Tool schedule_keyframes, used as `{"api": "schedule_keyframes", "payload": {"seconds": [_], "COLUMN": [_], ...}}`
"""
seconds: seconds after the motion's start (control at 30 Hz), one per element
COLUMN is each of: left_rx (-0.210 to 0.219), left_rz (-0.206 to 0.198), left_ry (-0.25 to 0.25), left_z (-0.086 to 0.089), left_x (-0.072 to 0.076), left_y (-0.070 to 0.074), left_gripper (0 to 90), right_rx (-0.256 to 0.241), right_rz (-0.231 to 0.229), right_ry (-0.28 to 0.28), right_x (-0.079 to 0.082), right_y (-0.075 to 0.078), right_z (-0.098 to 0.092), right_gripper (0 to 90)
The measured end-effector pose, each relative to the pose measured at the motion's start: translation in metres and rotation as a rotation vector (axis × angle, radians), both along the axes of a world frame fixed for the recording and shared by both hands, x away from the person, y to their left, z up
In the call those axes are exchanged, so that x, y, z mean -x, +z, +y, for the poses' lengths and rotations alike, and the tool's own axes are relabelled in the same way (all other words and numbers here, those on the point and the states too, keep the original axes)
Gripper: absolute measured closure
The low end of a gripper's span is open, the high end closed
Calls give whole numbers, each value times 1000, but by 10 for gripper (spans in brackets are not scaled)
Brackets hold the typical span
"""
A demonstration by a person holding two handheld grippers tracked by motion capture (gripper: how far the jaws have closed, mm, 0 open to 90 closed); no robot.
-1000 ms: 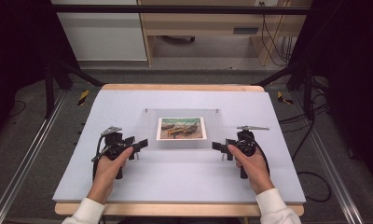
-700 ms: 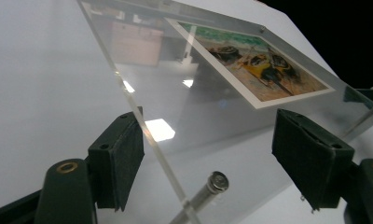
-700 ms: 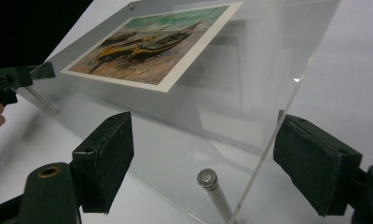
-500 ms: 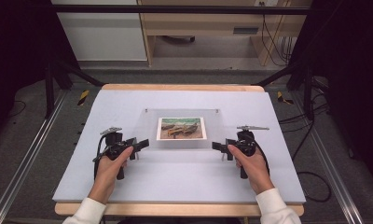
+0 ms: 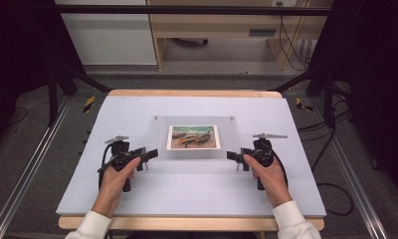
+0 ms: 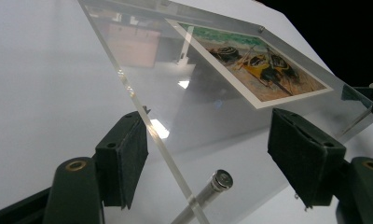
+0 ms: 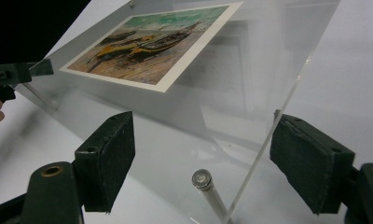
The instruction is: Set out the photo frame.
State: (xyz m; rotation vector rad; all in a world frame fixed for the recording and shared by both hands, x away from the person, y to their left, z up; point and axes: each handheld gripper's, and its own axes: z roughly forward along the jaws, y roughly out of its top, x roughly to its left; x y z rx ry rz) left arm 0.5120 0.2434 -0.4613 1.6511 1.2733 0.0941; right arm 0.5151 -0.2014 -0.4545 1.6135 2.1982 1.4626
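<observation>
On the white table (image 5: 137, 209) the left gripper (image 5: 148, 154) sits at about eight o'clock from centre, its jaws spread wide on either side of the near left corner of the clear frame (image 5: 159, 144), not touching it. The frame lies at the middle of the table, propped on short metal pegs (image 6: 208, 190), with a print (image 5: 193, 136) of boats inside. At four o'clock the right gripper (image 5: 232, 156) is likewise spread around the near right corner.
</observation>
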Motion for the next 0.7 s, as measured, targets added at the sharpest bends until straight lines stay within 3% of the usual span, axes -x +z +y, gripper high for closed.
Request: {"api": "schedule_keyframes", "payload": {"seconds": [0.17, 0.3, 0.7], "left_rx": [9, -17, -43], "left_rz": [2, -11, -43], "left_ry": [-5, -14, -17], "left_z": [2, 2, 2], "left_x": [2, 5, 16], "left_y": [0, 3, 7], "left_gripper": [305, 305, 358], "right_rx": [5, 9, 53], "right_rz": [-4, -11, -64], "right_ry": [6, 6, 16], "right_x": [1, 3, 14], "right_y": [1, 2, 6], "right_z": [-1, -1, -1], "right_gripper": [232, 259, 296]}}
